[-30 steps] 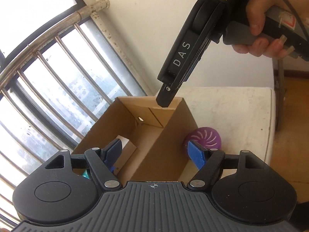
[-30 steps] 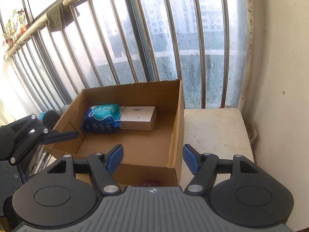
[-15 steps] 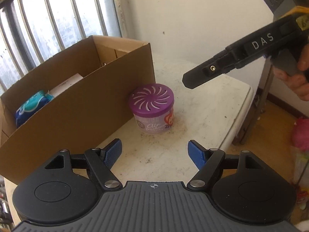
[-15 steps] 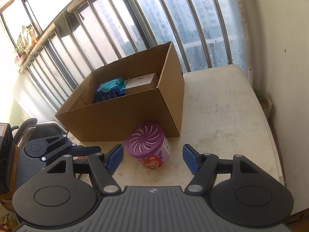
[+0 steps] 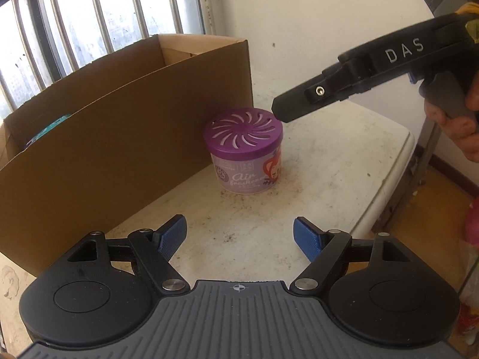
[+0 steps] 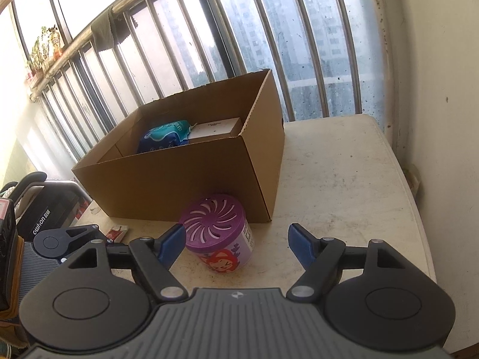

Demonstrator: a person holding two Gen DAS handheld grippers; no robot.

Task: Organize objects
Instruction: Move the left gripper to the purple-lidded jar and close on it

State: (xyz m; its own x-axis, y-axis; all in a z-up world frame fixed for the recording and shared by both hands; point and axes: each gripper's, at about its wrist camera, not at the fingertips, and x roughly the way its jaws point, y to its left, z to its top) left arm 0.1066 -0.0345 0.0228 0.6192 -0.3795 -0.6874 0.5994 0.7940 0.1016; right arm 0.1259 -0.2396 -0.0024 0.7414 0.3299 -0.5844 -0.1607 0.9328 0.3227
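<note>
Air freshener tub [image 6: 220,236] is what I'm after right now, sitting upright on the white table [image 6: 344,185] just outside the near wall of the cardboard box [image 6: 191,176], close to it but I can't tell if it touches. Box already has a teal packet [image 6: 166,136] and a small white carton [image 6: 215,127] in it.

Right gripper [image 6: 233,243] is lowest and nearest, jaws opening, tub sitting off toward the left pad rather than centred, nothing pinched yet. Left gripper [image 5: 239,236] is also opening with nothing between its pads, tub well ahead of it.

What worries me:
- closing from here, I reckon the left pad hits the tub first and shoves it sideways or tips it, since it's off-centre.
- the tub is round and smooth-sided, so a grip up on the lid edge could let it squirt out.
- the box wall is right behind it, so pushing in too far could nudge the box or jam a finger against the cardboard.
- both grippers converge on one spot and could knock each other.

Orientation: short squat cylinder, axis vertical, purple vented lid [image 5: 243,133] facing up, cartoon label toward my right gripper.
</note>
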